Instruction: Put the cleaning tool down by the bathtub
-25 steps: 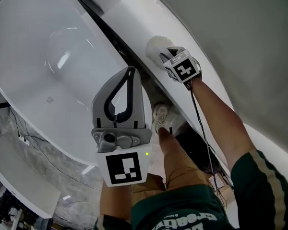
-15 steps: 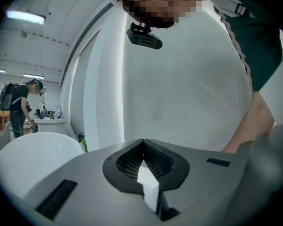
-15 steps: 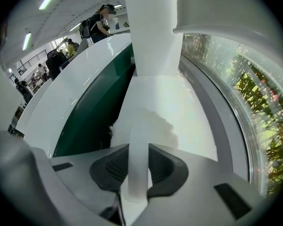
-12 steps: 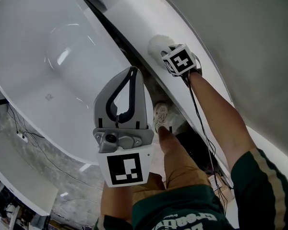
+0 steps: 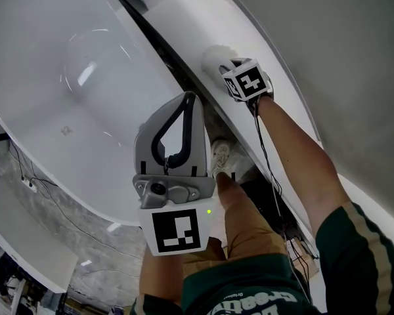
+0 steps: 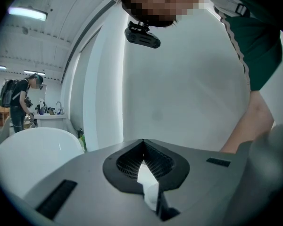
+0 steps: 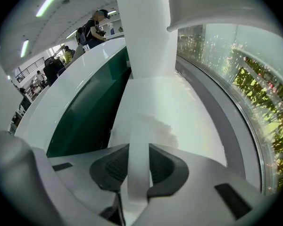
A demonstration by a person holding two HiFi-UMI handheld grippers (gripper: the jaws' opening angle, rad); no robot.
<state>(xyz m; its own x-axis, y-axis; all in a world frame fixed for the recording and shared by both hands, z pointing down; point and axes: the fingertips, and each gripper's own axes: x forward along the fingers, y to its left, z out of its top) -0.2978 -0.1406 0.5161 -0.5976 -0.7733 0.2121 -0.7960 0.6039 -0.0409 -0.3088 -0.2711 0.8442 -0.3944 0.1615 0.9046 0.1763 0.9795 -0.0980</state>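
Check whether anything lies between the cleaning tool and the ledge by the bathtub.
Nothing visible does. The right tongs are shut on the cleaning tool by its white handle, and its fluffy head is down at the bare white ledge beside the bathtub. Whether it touches yet, I cannot tell.

The person wore a dark green shirt (image 5: 354,254) with tan-striped sleeves, tan trousers (image 5: 249,231) and a white shoe (image 5: 218,157). The grey left gripper (image 5: 186,104) and right gripper (image 5: 226,69) each bore a black-and-white marker cube (image 5: 177,230). A black cable (image 5: 269,169) trailed from the right one.
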